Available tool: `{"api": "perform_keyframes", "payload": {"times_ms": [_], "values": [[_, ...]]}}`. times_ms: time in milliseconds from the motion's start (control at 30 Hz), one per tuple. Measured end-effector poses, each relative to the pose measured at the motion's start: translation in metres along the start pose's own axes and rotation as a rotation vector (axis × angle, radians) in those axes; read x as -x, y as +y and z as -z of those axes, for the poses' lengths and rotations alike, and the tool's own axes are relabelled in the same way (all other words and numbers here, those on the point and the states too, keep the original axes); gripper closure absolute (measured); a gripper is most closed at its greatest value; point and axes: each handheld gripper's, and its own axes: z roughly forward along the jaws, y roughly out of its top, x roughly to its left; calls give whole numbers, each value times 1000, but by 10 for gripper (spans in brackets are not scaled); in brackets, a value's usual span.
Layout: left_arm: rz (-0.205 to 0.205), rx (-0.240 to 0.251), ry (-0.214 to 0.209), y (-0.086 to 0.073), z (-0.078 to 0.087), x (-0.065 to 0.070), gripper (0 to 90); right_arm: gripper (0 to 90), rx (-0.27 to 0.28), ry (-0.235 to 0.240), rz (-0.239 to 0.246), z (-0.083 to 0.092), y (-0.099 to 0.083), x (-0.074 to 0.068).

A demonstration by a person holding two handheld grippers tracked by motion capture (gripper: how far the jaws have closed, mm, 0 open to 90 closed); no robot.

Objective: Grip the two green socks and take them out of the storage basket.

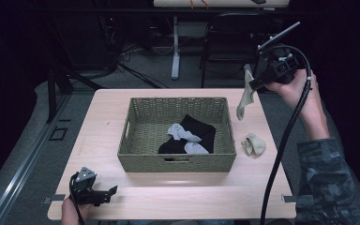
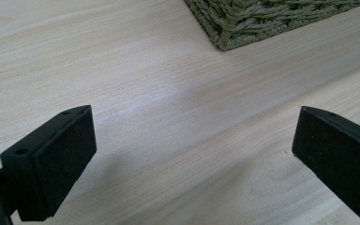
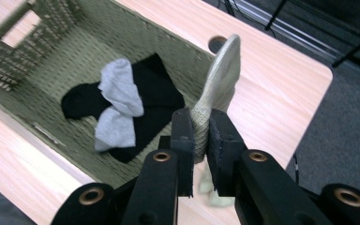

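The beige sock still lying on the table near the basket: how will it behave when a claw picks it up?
Probably floppy: the matching sock in the right claw hangs limp. The beige sock on the table lies crumpled, so it likely unfolds and dangles when lifted. It seems light; a pinch on one edge should carry it.

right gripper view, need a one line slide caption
Right gripper shut on a beige sock, held above the table beside a wicker basket of grey and black socks.

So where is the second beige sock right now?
In the high view the loose beige sock lies crumpled on the table, just right of the basket, near its front corner.
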Motion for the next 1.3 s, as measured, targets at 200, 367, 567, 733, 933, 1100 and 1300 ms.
{"api": "perform_keyframes", "payload": {"times_ms": [200, 367, 567, 733, 933, 1100, 1300], "values": [[1, 0, 1, 0, 0, 0, 0, 820, -22, 3, -33, -13, -19, 13], [2, -1, 2, 0, 0, 0, 0, 819, -54, 30, -78, -43, -45, 27], [5, 1, 1, 0, 0, 0, 0, 819, -65, 50, -109, -75, -70, 39], [7, 0, 3, 0, -1, -1, 0, 817, -72, 65, -180, -121, -105, 54], [6, -4, 4, 0, -1, -1, 0, 805, -142, 46, -234, -162, -135, 64], [6, -6, 6, 0, -1, 0, 0, 754, -183, 45, -284, -188, -154, 73], [8, -4, 6, 0, -1, -1, 1, 465, -172, 56, -317, -188, -166, 81]]}}
